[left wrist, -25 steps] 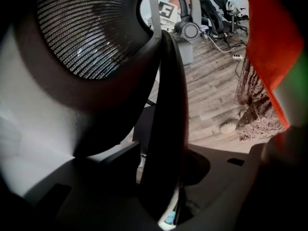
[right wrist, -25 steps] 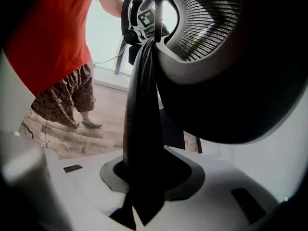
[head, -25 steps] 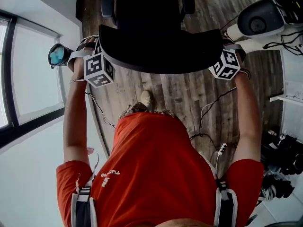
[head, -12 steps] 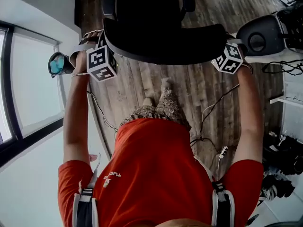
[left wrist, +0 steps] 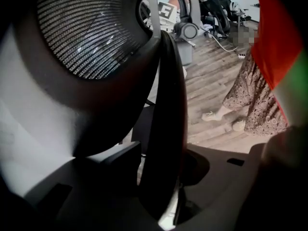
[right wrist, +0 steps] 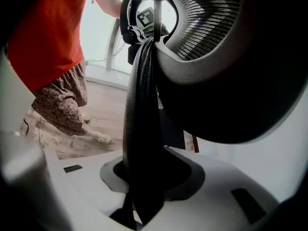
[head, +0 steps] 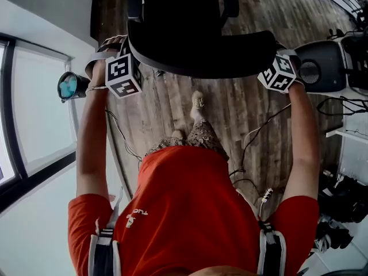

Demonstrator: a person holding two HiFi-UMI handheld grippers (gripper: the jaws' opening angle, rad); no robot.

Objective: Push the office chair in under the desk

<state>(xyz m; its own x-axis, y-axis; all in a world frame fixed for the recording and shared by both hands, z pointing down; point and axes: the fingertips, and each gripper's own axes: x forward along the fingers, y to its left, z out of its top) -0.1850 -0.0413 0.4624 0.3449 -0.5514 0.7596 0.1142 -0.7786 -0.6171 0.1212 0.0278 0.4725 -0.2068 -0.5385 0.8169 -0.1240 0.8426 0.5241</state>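
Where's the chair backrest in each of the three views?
Head view: chair backrest, a dark curved band across the top centre.
Left gripper view: mesh at upper left, its edge running down the centre.
Right gripper view: mesh at upper right, edge down the centre.
Shared landmark: patterned skirt.

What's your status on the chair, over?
Status: left gripper and right gripper clamped on office chair backrest rim. Chair upright, desk not in view. Dark round machine close beside right gripper.
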